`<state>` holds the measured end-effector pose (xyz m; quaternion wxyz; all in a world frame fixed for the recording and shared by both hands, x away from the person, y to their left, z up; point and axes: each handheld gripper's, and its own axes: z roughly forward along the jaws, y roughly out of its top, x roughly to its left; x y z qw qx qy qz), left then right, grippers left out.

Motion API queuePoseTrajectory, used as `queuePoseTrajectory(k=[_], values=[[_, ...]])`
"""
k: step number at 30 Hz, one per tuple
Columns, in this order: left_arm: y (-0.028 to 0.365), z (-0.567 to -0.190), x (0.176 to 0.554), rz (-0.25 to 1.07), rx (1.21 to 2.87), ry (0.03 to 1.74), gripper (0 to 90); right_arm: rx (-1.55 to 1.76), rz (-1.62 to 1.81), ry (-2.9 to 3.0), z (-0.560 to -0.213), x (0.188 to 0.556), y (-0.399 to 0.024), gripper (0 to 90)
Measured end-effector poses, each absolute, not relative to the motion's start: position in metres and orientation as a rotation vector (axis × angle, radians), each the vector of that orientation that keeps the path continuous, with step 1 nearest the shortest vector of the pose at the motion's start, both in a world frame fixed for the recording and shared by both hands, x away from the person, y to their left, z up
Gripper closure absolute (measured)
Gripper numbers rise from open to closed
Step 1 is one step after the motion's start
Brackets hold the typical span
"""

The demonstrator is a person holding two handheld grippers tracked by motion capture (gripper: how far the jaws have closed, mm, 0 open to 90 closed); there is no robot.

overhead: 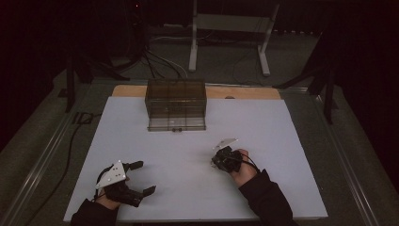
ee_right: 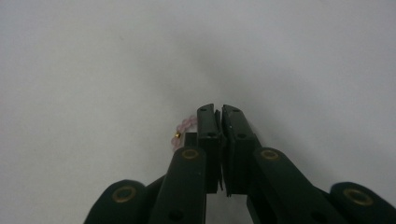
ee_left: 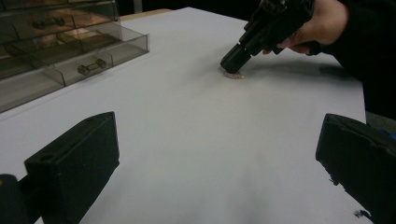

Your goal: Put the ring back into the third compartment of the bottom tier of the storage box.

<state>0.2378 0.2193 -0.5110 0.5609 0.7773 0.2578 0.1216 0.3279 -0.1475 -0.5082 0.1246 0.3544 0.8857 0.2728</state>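
My right gripper (overhead: pixel 215 162) points its tip down onto the white board, right of centre, held in a hand with a dark sleeve. Its jaws are shut together (ee_right: pixel 219 112). A pink bead bracelet (ee_right: pixel 182 128) with one gold bead lies on the board against the outer side of the left jaw; no bead shows between the jaws. In the left gripper view the same bracelet (ee_left: pixel 233 74) peeks out under the right gripper's tip (ee_left: pixel 232 59). My left gripper (overhead: pixel 143 178) rests near the board's front left corner, jaws wide open (ee_left: pixel 217 163), nothing between them.
A smoky clear drawer cabinet (overhead: pixel 176 103) stands at the back middle of the white board (overhead: pixel 263 141), its lowest drawer pulled out with a small metal item (ee_left: pixel 91 66) in it. A grey stand's legs (overhead: pixel 263 52) rise behind the table. Cables trail at the left.
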Motion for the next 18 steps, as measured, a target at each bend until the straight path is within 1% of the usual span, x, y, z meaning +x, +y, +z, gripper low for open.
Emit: queuePoseTrajectory(k=[18], values=[[0.219,-0.511,0.238,0.287,1.832,0.61,0.5,1.085,0.907,2.537,-0.497,0.329,-0.159,88.0]])
